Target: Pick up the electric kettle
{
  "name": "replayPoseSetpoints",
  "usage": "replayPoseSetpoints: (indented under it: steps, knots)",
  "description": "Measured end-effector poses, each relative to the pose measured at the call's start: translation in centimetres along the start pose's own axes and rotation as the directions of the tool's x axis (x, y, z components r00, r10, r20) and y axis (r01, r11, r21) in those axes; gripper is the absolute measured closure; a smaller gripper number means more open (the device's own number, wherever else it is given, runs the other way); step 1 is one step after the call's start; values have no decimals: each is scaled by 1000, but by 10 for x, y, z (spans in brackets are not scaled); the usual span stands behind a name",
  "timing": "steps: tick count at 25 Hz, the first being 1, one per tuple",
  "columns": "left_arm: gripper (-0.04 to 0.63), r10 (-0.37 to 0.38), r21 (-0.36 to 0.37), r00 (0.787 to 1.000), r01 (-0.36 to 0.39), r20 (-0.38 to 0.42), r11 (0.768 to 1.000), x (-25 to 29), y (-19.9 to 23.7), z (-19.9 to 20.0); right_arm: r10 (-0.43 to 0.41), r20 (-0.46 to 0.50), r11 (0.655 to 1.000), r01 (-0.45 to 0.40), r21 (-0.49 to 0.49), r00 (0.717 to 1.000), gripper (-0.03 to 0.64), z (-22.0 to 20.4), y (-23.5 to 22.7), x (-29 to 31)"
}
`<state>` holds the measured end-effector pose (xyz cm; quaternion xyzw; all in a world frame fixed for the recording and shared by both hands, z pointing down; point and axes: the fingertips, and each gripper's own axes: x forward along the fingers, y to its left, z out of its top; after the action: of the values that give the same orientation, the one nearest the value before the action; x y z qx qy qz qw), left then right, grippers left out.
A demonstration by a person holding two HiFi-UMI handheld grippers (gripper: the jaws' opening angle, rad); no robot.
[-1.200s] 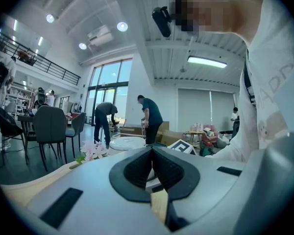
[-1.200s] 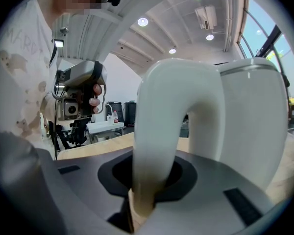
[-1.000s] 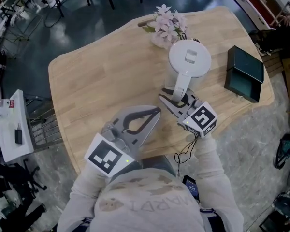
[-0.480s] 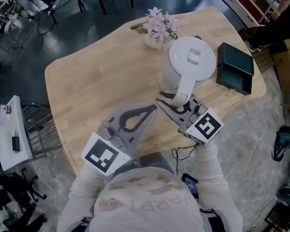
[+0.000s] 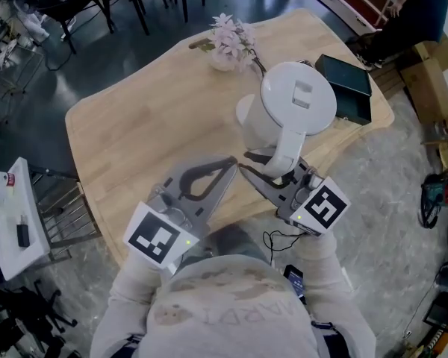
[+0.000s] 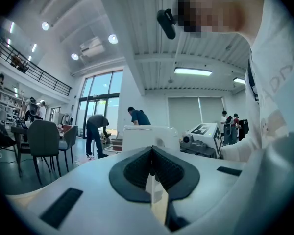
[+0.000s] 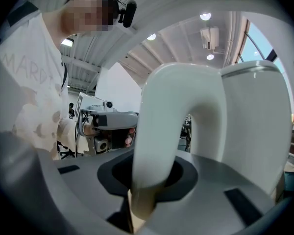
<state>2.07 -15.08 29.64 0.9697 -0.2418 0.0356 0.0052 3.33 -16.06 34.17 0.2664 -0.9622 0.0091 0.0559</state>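
The right gripper (image 5: 275, 168) has its 2 fingers clamped on the curved handle (image 7: 161, 126) of the white plastic electric kettle (image 5: 295, 99). The kettle's upright body sits just beyond those fingertips, away from the person, and looks clear of the light wooden table (image 5: 134, 125). The left gripper (image 5: 225, 168) is beside it, fingers pressed together on nothing, not touching the kettle. Lifting depends on the right hand alone, with the weight forward of its grip.

Shirt (image 7: 27, 77) print reads "MARD", rest cut off; no other legible text.
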Motion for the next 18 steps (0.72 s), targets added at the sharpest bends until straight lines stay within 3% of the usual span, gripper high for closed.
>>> replayPoseSetpoints:
  steps: [18]
  knots:
    - [583,-83,35,995,81,52,996,-89,-94,8,-74,21,997,74,-13,997,540,25,144,-45]
